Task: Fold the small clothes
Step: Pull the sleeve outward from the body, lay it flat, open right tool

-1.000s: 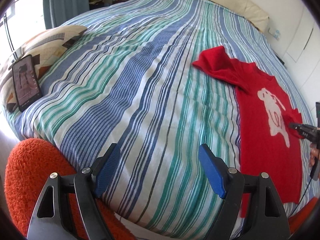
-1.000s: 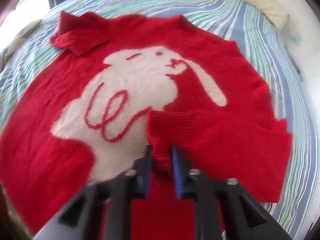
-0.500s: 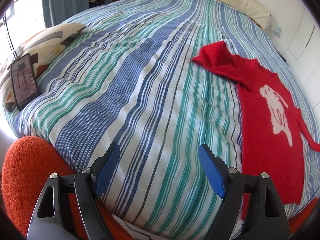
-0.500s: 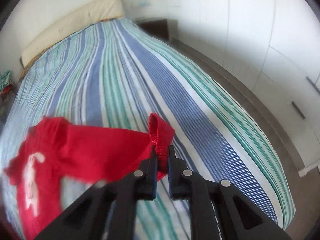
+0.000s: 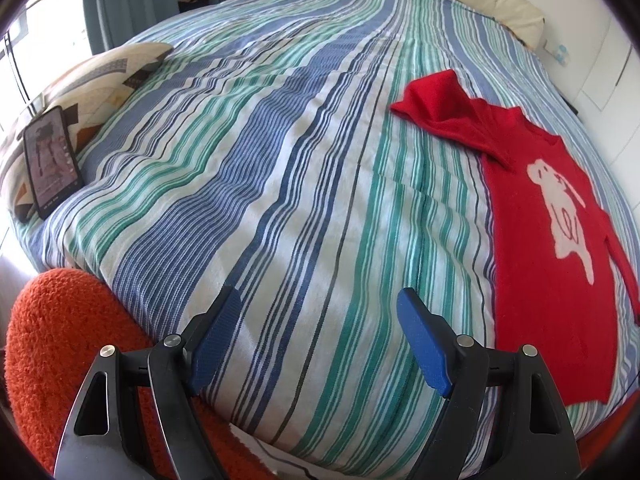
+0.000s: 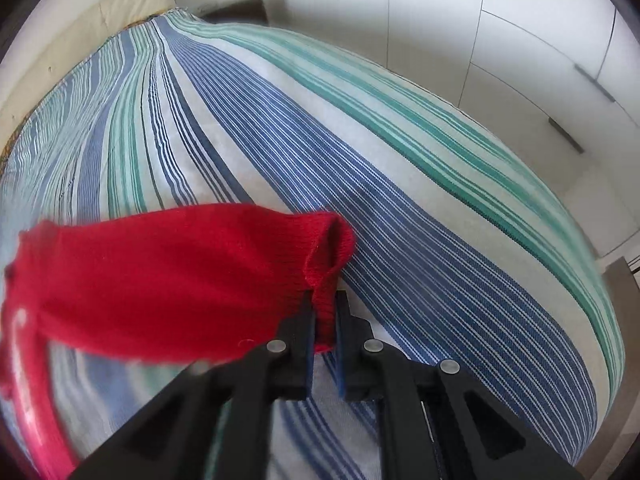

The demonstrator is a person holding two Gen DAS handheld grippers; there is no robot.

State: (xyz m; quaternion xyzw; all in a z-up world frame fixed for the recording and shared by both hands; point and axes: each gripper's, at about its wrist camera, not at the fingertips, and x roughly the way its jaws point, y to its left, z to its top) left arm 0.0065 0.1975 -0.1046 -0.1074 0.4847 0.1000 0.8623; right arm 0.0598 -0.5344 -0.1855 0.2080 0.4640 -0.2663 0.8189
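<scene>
Pinching the ribbed cuff of the red sweater [image 5: 544, 236], the right tongs [image 6: 323, 330] hold its sleeve [image 6: 168, 276] stretched above the striped bed [image 5: 280, 168]. Left tongs [image 5: 316, 340] hang wide apart and empty near the bed's edge; farther off, the sweater's body lies flat, rabbit motif up.

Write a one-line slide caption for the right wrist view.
Right gripper clamps the cuff of a red sweater's sleeve, stretched out above the striped bedspread.
</scene>
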